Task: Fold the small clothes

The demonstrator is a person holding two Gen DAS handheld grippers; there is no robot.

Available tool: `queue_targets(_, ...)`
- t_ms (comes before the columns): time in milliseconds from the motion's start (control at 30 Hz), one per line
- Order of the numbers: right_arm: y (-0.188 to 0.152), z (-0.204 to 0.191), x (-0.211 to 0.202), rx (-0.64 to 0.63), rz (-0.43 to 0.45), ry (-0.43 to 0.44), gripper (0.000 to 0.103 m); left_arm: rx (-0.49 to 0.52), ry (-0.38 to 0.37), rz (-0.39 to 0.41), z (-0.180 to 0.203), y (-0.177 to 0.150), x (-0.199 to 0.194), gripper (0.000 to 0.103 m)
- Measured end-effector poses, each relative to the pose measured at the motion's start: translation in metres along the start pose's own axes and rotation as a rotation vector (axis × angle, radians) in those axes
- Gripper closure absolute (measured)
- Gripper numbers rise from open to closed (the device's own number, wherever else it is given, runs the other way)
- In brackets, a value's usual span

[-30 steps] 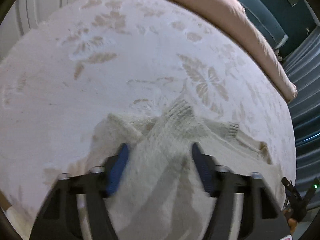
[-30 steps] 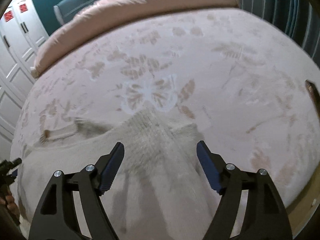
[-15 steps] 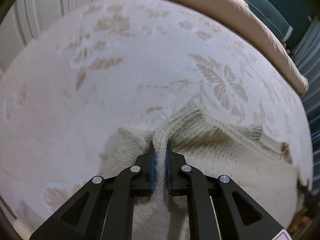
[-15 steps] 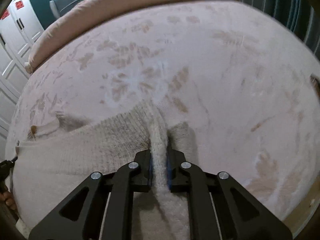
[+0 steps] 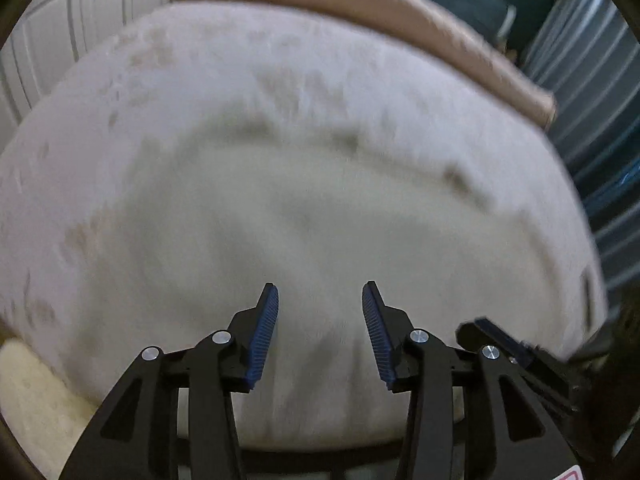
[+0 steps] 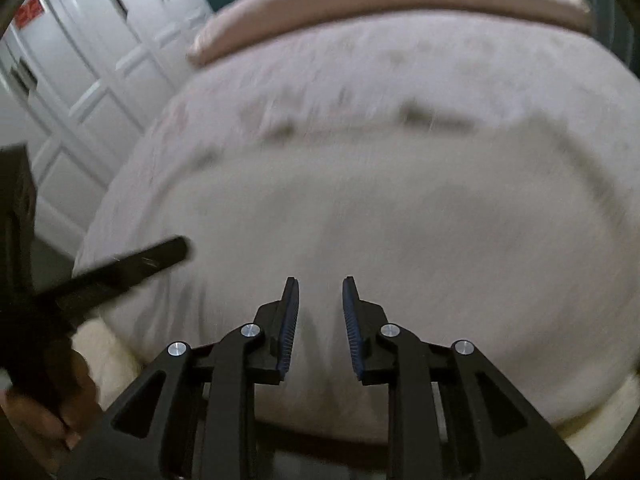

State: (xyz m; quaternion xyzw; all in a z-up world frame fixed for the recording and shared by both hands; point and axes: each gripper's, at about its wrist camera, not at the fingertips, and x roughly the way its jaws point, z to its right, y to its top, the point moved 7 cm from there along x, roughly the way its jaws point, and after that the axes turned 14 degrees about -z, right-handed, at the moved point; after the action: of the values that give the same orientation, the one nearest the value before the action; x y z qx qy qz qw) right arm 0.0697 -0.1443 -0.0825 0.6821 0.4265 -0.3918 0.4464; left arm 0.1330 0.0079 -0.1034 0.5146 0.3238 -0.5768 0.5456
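Note:
A cream knit sweater [image 5: 320,220] lies spread flat on the pale patterned bedcover [image 5: 200,80], blurred by motion. In the right wrist view the sweater [image 6: 400,220] fills the middle. My left gripper [image 5: 320,286] hovers over the sweater's near part, its jaws opening with nothing between the blue pads. My right gripper [image 6: 320,280] is also opening, with a narrow empty gap between its pads. Each gripper shows in the other's view: the right one's finger [image 5: 500,344] at lower right, the left one's finger [image 6: 132,264] at the left with a hand [image 6: 40,412] below it.
A pink rolled blanket [image 5: 400,12] lies along the bed's far edge. White wardrobe doors [image 6: 100,40] stand beyond the left side. Blue-grey ribbed curtains [image 5: 592,80] hang at the right. The bed's near edge [image 5: 32,400] runs just under the grippers.
Half a second ago both grippers were pinched shut on folds of the sweater. Both have let go and pulled back toward the bed's near edge, and the sweater lies flatter.

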Motion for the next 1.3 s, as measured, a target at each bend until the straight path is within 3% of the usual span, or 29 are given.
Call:
queue_targets(133,-0.025,0.042,-0.015,0.079,0.016,-0.013,0.088,-0.023,0.027,0.0,-0.021,-0.022,0.003,0.057)
queue_targets(267,-0.044,0.097,-0.033,0.224,0.01,-0.084,0.084,-0.042,0.047,-0.007,-0.036,-0.031,0.0,0.059)
queue_targets(433,-0.05,0.096,-0.044,0.228,0.046,-0.118,0.084,-0.002,0.125,0.005,-0.03,-0.04,0.003,0.059)
queue_targets(567,-0.059,0.11,-0.009,0.249,-0.066,-0.157,0.086,0.02,0.162,0.018,-0.027,-0.044,0.005,0.058)
queue_targets(800,-0.032,0.07,-0.046,0.196,0.028,-0.089,0.083,0.021,0.158,0.032,-0.028,-0.044,0.007,0.057)
queue_targets(1000,-0.022,0.052,0.002,0.117,-0.069,-0.14,0.083,0.027,0.15,0.035,-0.028,-0.044,0.008,0.056)
queue_targets(1100,-0.02,0.049,0.003,0.078,-0.064,-0.189,0.083,0.027,0.132,0.032,-0.03,-0.045,0.004,0.056)
queue_targets(1200,-0.015,0.044,-0.01,0.075,-0.071,-0.188,0.08,-0.024,0.067,0.043,-0.036,-0.048,-0.011,0.056)
queue_targets(1300,0.009,0.022,-0.019,0.061,-0.039,-0.125,0.08,-0.106,0.028,0.071,-0.058,-0.051,-0.03,0.052)
